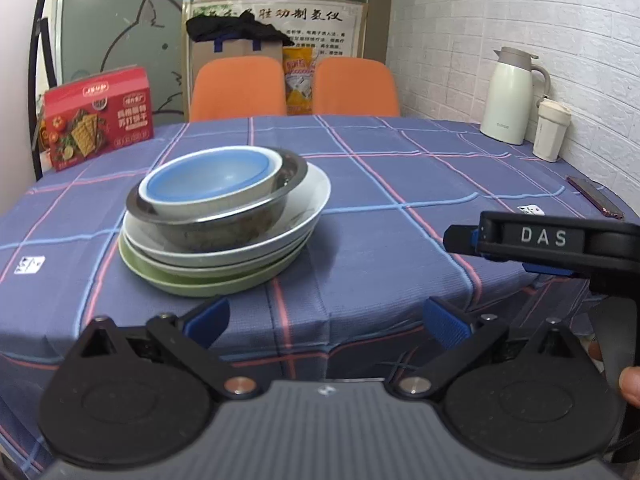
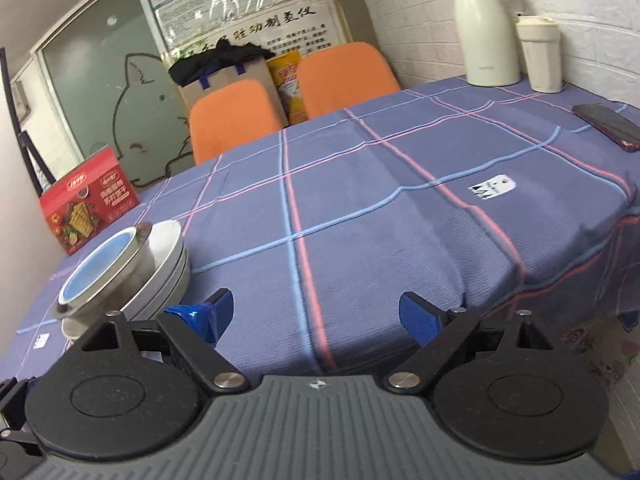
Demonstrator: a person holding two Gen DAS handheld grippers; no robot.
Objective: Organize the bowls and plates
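Both claws stand spread and empty: left gripper, right gripper. Left of centre sits the stack: blue bowl in steel bowl on plates. Probably heavy, slick, breakable; pinch rims singly.

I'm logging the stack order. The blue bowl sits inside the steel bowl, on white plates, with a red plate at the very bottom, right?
Not quite: the bottom plate is green, not red, as the left wrist view shows. The rest holds: the blue bowl sits inside the steel bowl, on white plates.
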